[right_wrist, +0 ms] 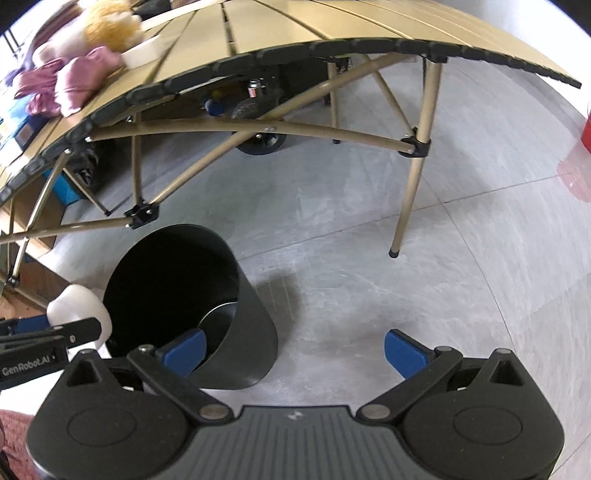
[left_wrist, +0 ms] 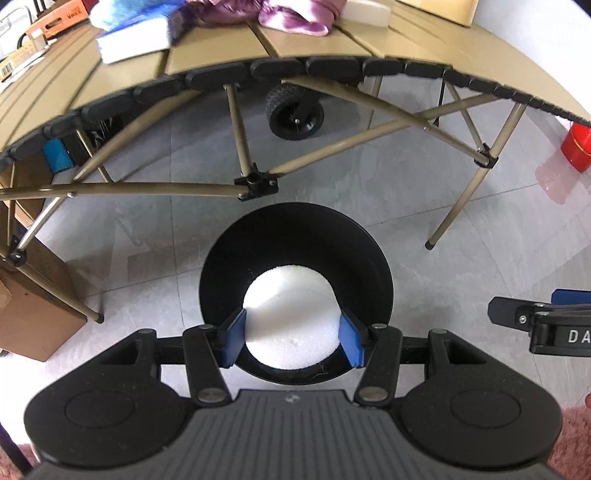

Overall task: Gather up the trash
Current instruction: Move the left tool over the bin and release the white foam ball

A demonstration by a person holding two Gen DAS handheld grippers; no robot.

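Left gripper (left_wrist: 291, 336): jaws clamped on a white foam ball (left_wrist: 291, 317), one blue pad (left_wrist: 236, 339) pressed on each side of it. Ball hangs right over the mouth of the black trash bin (left_wrist: 295, 236), above the rim, not inside. In the right wrist view the same ball (right_wrist: 79, 306) shows at the left edge, at the bin's rim, with the left gripper's black finger across it.

Right gripper (right_wrist: 295, 350): jaws wide apart, nothing between them, only grey floor tile (right_wrist: 369, 258) under the gap. Its left blue pad (right_wrist: 184, 350) overlaps the bin's opening in that view; right pad over bare floor. Touching or not, cannot tell. In the left wrist view the right gripper's tip (left_wrist: 535, 317) pokes in from the right edge, beside the bin, apart from it.

Bin (right_wrist: 255, 332) stands upright on the floor, just in front of the folding worktop (left_wrist: 332, 40). Inside looks dark, a round shiny base visible at the bottom.

Worktop: tan slats, black end caps along the edge, crossed tan legs underneath. On top, well apart from the bin: purple shiny cloth (left_wrist: 291, 14), white foam block (left_wrist: 136, 40), something blue and fluffy (left_wrist: 122, 11), a yellowish fluffy thing (right_wrist: 107, 22) further back.

Under the worktop a black wheel (left_wrist: 295, 114). Cardboard box (left_wrist: 29, 314) on the floor to the left. Red container (left_wrist: 576, 147) on the floor far right. Pink sleeve (left_wrist: 576, 443) at the lower corner.
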